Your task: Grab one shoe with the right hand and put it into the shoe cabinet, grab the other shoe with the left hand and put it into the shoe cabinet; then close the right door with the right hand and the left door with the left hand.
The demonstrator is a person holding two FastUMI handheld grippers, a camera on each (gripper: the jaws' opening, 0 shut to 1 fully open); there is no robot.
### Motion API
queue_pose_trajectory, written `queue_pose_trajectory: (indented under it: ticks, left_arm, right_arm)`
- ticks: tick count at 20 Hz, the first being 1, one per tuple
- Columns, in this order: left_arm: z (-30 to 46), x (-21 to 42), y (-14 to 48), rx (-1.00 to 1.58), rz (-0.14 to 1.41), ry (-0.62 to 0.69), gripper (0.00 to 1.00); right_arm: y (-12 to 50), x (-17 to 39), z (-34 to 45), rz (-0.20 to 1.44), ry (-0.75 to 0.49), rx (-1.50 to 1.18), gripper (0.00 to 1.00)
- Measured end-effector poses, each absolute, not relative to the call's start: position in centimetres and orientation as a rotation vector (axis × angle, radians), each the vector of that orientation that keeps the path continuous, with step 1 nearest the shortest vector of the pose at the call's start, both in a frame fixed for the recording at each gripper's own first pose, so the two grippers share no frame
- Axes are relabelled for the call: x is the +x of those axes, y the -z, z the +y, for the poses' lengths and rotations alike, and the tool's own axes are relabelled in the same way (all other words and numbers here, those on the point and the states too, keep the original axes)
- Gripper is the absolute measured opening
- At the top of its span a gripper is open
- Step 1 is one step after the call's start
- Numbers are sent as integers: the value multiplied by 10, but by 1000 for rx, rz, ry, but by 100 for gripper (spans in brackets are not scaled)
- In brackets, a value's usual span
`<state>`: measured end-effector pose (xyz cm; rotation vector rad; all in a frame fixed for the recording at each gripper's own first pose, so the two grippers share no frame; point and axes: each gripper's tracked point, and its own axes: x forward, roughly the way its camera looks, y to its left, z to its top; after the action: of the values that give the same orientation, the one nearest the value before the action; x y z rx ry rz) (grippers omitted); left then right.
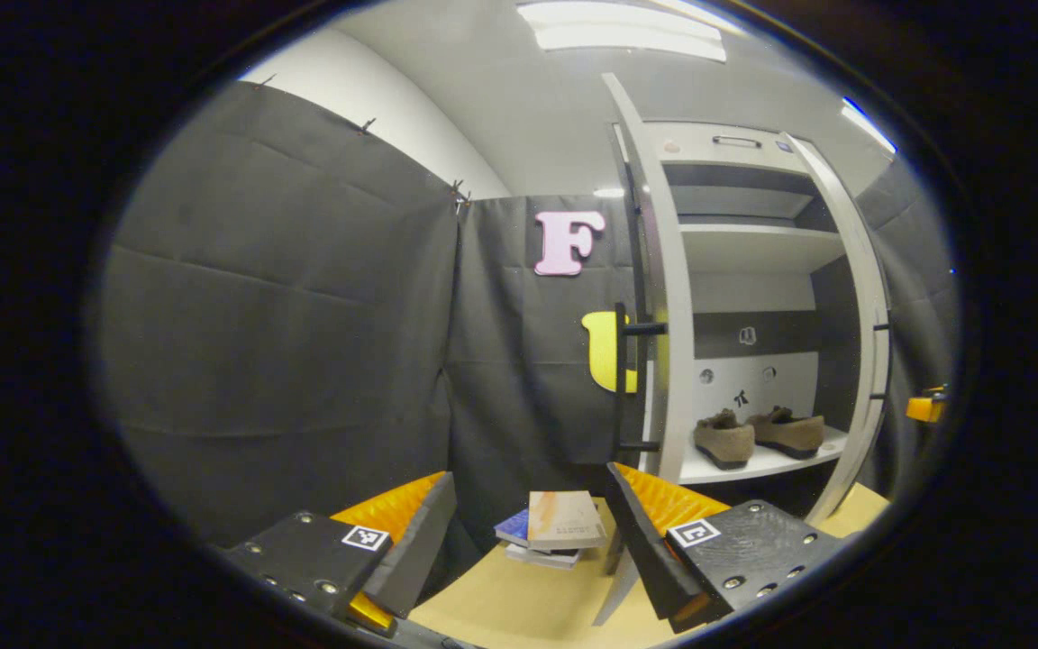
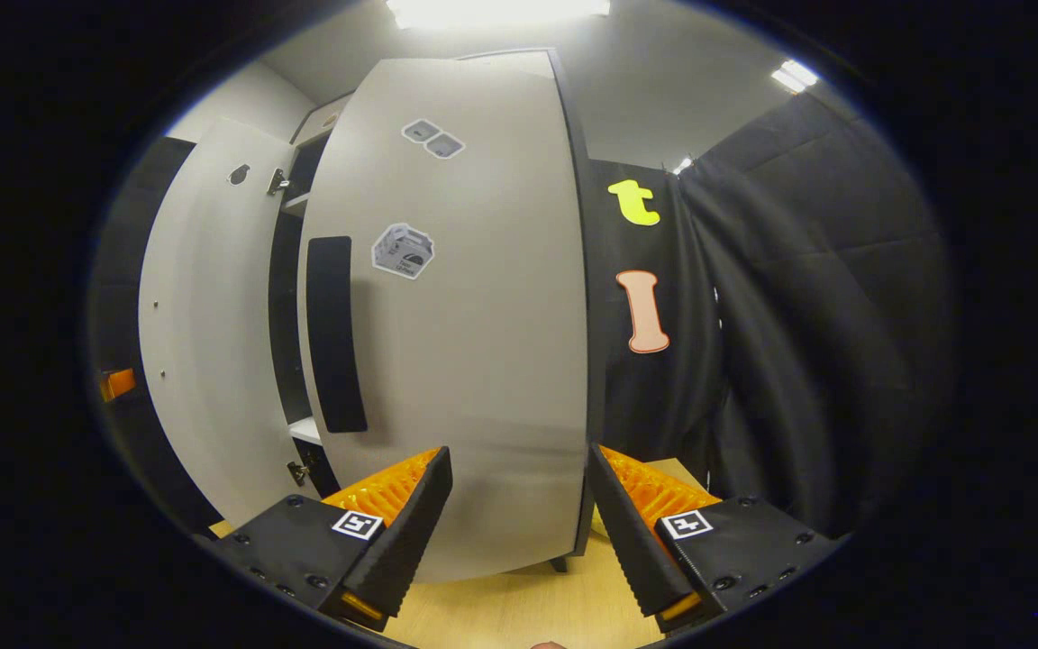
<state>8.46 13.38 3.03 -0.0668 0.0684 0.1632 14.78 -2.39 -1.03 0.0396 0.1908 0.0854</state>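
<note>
In the left gripper view, the left gripper (image 1: pixel 532 532) hangs with its fingers spread wide and nothing between them. Past them, a small stack of books (image 1: pixel 553 530) lies on the light wooden floor (image 1: pixel 519 604) near the foot of the cabinet's left door (image 1: pixel 659 297), which stands open and edge-on. To its right the shoe cabinet (image 1: pixel 753 306) is open, and both brown shoes sit side by side on its lowest white shelf (image 1: pixel 758 464): the left shoe (image 1: pixel 724 440) toward the shelf's front edge, the right shoe (image 1: pixel 787 431) just beside it and farther back. At the far right the right door (image 1: pixel 852 297) is also edge-on.

In the right gripper view, the right gripper (image 2: pixel 519 532) is likewise spread apart and empty, close in front of the pale outer face of the right door (image 2: pixel 456 315), with its dark handle (image 2: pixel 334 333) left of the door's middle. The left door (image 2: pixel 204 324) stands open beyond.
</note>
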Motion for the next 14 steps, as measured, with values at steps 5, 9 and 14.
queue_pose_trajectory:
  ticks: [5,9,14]
  left_arm:
    - [161,132,-43,-68,42,-210,100]
    - [153,162,-43,-58,53,-182,100]
    - [141,167,-45,-6,62,-169,94]
  right_arm:
    - [26,124,-64,205,-23,58,95]
    - [32,112,-86,213,17,57,95]
    - [36,107,-91,211,26,68,96]
